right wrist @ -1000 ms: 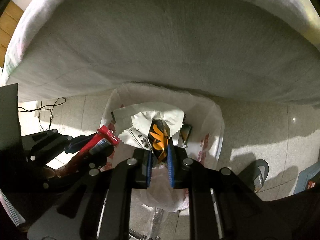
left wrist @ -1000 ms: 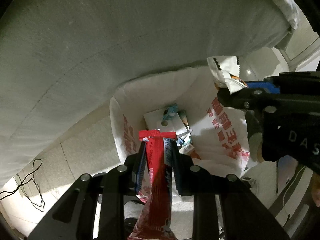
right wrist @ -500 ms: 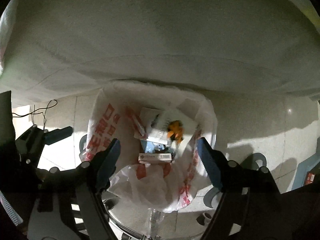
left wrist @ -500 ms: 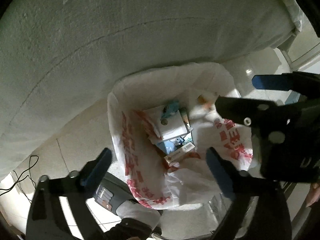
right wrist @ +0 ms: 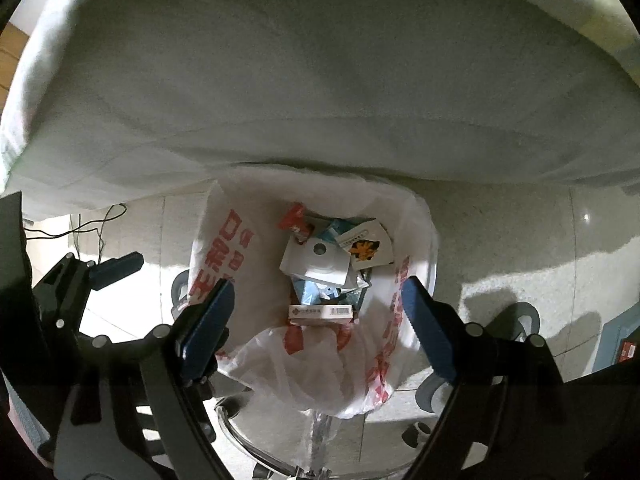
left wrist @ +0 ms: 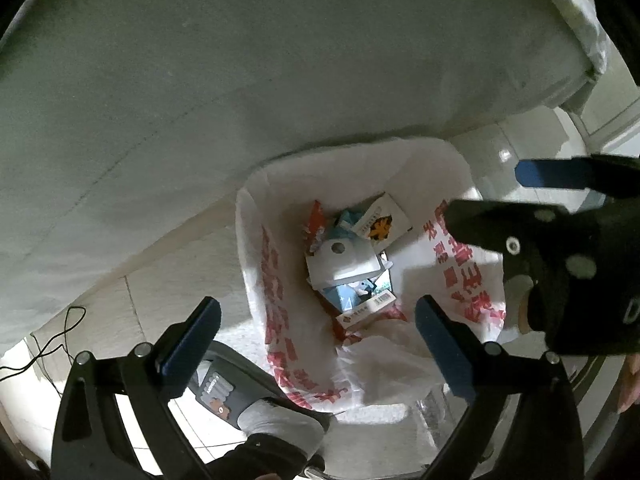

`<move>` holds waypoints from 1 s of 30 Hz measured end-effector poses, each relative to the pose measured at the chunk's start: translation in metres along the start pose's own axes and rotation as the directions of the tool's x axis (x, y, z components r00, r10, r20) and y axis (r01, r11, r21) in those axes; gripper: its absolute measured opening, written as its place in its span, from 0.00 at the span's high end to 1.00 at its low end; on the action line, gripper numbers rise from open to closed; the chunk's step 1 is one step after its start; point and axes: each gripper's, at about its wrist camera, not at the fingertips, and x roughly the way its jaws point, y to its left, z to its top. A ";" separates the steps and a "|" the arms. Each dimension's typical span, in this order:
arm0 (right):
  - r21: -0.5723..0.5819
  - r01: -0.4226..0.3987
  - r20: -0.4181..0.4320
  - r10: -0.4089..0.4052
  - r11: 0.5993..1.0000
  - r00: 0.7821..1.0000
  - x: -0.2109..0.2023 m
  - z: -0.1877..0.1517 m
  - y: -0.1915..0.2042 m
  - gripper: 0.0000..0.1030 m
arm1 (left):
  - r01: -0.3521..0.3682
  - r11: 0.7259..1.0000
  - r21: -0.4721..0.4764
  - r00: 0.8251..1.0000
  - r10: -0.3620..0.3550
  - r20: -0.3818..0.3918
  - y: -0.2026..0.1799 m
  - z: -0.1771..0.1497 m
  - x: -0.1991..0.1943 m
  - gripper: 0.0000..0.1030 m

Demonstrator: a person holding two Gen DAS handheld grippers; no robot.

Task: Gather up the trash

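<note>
Above the bag [left wrist: 360, 184], the left gripper [left wrist: 316, 326] hangs wide open and empty, and the right gripper [right wrist: 318, 304] (its jaws have just been spreading further) is likewise apart with nothing between its pads. The red wrapper [right wrist: 294, 218] and white packet [right wrist: 366, 246] lie inside the bag among other trash.

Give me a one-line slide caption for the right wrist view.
Open right gripper above white trash bag holding dropped wrappers and a small box.
</note>
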 end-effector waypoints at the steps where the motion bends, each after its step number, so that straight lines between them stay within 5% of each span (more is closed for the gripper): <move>1: 0.001 -0.003 0.001 0.003 1.000 1.000 -0.002 -0.001 0.000 0.19 | -0.002 1.000 -0.006 1.000 0.002 0.006 0.001 0.000 -0.003 0.08; 12: 0.044 -0.056 0.054 0.054 0.997 0.997 -0.048 -0.005 0.000 0.19 | -0.037 0.997 -0.072 0.997 0.041 0.063 0.010 0.004 -0.048 0.08; 20: -0.030 -0.028 0.185 0.033 0.999 0.982 -0.125 -0.007 0.012 0.19 | -0.015 0.962 -0.274 0.981 0.067 0.184 0.026 0.005 -0.122 0.08; 25: -0.092 0.012 0.328 0.019 0.996 0.944 -0.194 -0.003 0.022 0.18 | 0.005 0.929 -0.370 0.949 0.112 0.294 0.033 0.006 -0.179 0.08; 30: -0.123 0.054 0.495 0.014 0.991 0.869 -0.274 -0.006 0.029 0.12 | -0.007 0.915 -0.403 0.882 0.196 0.429 0.032 0.008 -0.258 0.08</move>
